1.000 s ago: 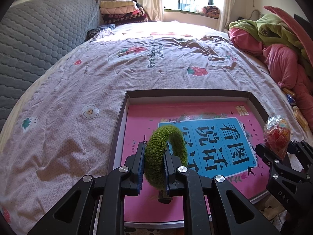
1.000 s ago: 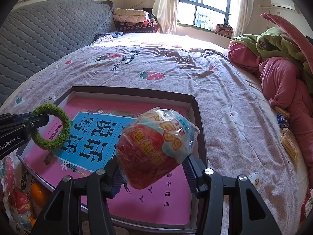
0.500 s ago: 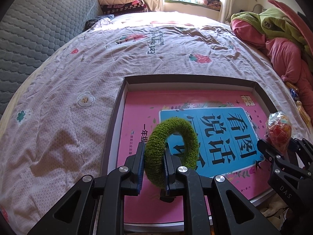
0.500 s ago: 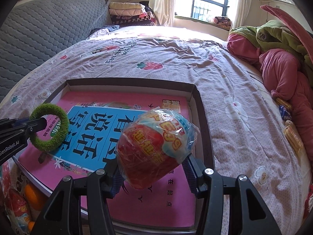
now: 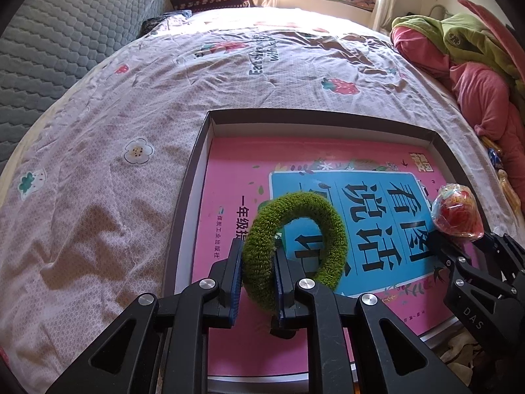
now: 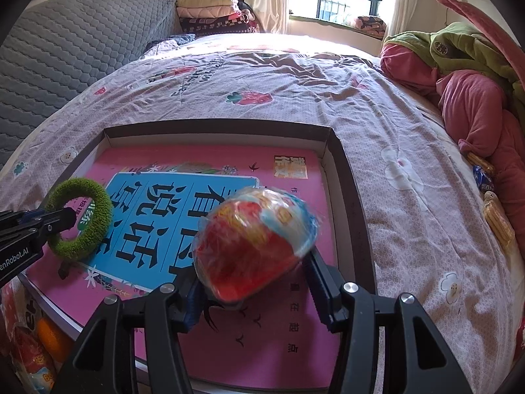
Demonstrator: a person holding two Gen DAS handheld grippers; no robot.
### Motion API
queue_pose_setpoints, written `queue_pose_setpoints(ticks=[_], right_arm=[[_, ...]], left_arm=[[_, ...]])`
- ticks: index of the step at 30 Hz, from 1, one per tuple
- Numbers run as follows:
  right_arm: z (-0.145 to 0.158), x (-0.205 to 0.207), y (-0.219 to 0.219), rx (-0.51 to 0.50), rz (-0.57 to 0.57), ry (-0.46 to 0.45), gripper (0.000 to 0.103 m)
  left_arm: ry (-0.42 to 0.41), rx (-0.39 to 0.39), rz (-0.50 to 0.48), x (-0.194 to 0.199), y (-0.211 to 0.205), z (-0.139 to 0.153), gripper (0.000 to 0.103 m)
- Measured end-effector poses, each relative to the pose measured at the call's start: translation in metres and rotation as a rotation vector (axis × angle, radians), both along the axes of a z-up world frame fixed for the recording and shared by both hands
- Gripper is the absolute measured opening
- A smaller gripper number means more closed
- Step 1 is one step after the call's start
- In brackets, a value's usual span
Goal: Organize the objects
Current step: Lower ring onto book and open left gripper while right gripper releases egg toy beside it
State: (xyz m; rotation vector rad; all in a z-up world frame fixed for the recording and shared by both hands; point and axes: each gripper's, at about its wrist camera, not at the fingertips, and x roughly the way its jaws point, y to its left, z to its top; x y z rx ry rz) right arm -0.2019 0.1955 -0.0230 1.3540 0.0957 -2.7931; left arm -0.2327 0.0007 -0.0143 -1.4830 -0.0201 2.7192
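My left gripper [image 5: 257, 262] is shut on a fuzzy green ring [image 5: 295, 246], holding it upright just above a pink and blue book [image 5: 328, 203] that lies in a shallow dark-rimmed box [image 5: 193, 177] on the bed. The same ring [image 6: 80, 221] shows at the left of the right wrist view. My right gripper [image 6: 254, 272] is shut on a red snack in clear wrapper [image 6: 254, 243], held above the book's [image 6: 203, 203] right half. That snack [image 5: 456, 210] appears at the right edge of the left wrist view.
The box [image 6: 347, 177] lies on a floral bedspread [image 6: 295, 82]. Pink and green bedding [image 6: 466, 75] is piled at the right, with small wrapped snacks [image 6: 495, 213] beside it. A grey quilted headboard [image 5: 65, 32] stands at the left. A bag with snacks [image 6: 36, 344] lies below the box's near-left corner.
The left gripper with the green ring has sunk a little toward the book. The right gripper with the snack has stayed about where it was.
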Motion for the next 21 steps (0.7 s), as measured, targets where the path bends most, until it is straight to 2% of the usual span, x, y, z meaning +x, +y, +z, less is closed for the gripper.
queue_pose_setpoints(ticks=[3, 6, 8, 13, 17, 21], right_arm=[[0.002, -0.001, 0.000, -0.001, -0.010, 0.008, 0.055], [0.004, -0.002, 0.000, -0.012, -0.015, 0.005, 0.063], [0.004, -0.003, 0.001, -0.012, -0.018, 0.003, 0.064], [0.007, -0.002, 0.004, -0.015, -0.023, 0.008, 0.065], [0.011, 0.000, 0.003, -0.027, -0.005, 0.025, 0.066], [0.015, 0.003, 0.000, -0.029, 0.001, 0.046, 0.072]], left_arm=[[-0.003, -0.003, 0.009, -0.001, -0.002, -0.001, 0.018], [-0.011, 0.006, 0.010, -0.002, -0.003, -0.002, 0.021], [-0.010, 0.015, 0.011, -0.002, -0.004, -0.001, 0.023], [-0.005, 0.073, 0.016, -0.002, -0.008, 0.002, 0.036], [0.005, 0.076, 0.024, -0.001, -0.010, 0.006, 0.040], [0.021, 0.094, 0.026, 0.002, -0.013, 0.013, 0.041]])
